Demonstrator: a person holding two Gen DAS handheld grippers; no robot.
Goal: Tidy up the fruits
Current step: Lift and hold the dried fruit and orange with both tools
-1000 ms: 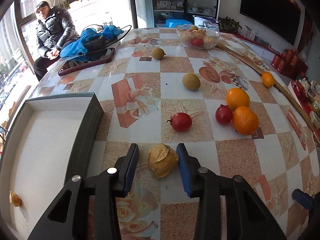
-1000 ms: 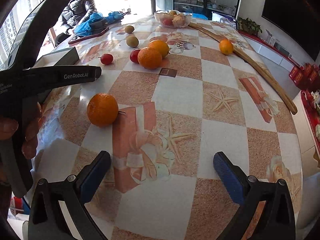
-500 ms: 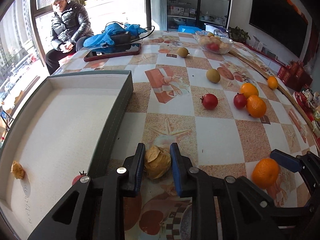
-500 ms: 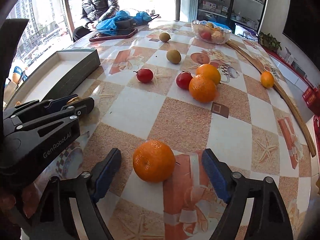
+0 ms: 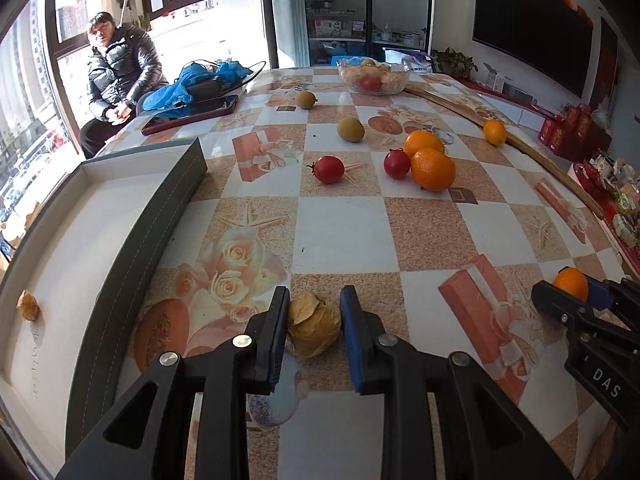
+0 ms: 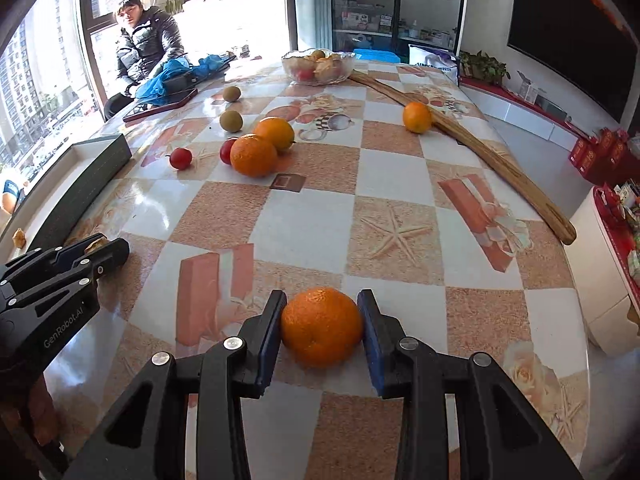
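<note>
My left gripper (image 5: 314,312) is shut on a papery yellow husk fruit (image 5: 314,332), low over the patterned table beside the grey box (image 5: 180,184). The box has a white floor, and another husk fruit (image 5: 28,306) lies in it. My right gripper (image 6: 322,298) is closing its jaws on an orange (image 6: 322,326) resting on the table, with both blue pads against its sides. From the left wrist, that orange (image 5: 570,282) and the right gripper (image 5: 572,294) show at the right edge. In the right wrist view the left gripper (image 6: 100,248) is at the left.
Further back lie two red fruits (image 5: 329,169) (image 5: 397,164), two oranges (image 5: 433,170), a small orange (image 5: 495,132) and two green-brown fruits (image 5: 351,129). A glass bowl (image 5: 374,76) of fruit, a long wooden stick (image 6: 500,164) and a phone (image 5: 190,114) are behind. A person (image 5: 120,72) sits at the back left.
The left gripper closed on the husk fruit and carried it toward the near table edge beside the box. The right gripper reached the lone orange and its wide jaws closed onto it.
</note>
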